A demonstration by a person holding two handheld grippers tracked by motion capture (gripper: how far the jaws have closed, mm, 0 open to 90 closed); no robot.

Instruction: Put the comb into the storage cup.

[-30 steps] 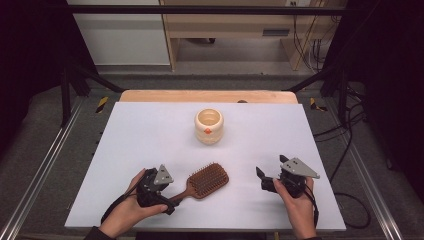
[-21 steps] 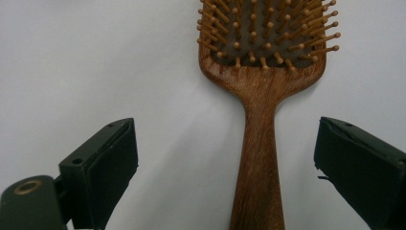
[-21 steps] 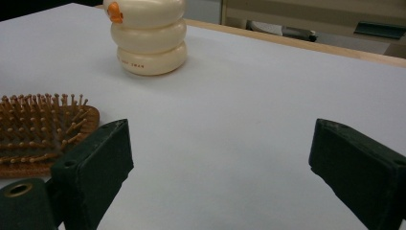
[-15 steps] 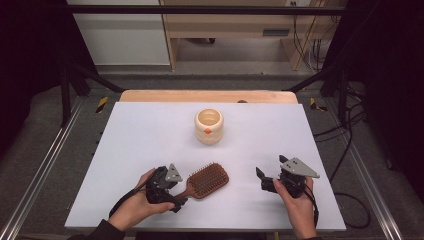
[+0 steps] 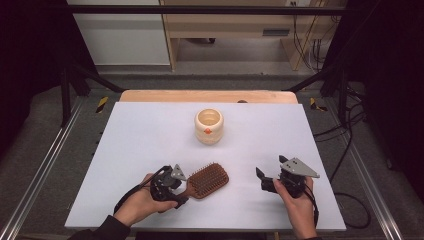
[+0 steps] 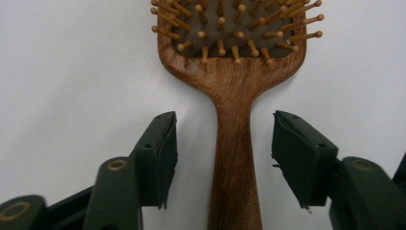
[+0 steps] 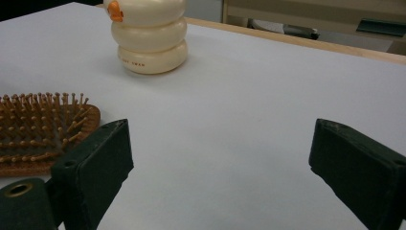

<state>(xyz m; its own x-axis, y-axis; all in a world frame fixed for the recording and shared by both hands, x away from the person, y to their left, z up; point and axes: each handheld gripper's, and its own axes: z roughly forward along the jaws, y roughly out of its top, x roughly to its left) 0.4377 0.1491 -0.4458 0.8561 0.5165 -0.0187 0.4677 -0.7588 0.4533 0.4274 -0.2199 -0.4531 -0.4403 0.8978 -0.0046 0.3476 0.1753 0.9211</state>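
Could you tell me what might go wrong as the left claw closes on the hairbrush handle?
The left claw has just been closing, yet gaps remain beside the hairbrush handle. The left pad stands farther off, so the right pad may touch first and push the brush sideways. The grip is far from the bristled head, which may droop when lifted.

Lab rig: white test table (image 5: 150,145), metal frame rails (image 5: 45,165), loose cables (image 5: 345,150).
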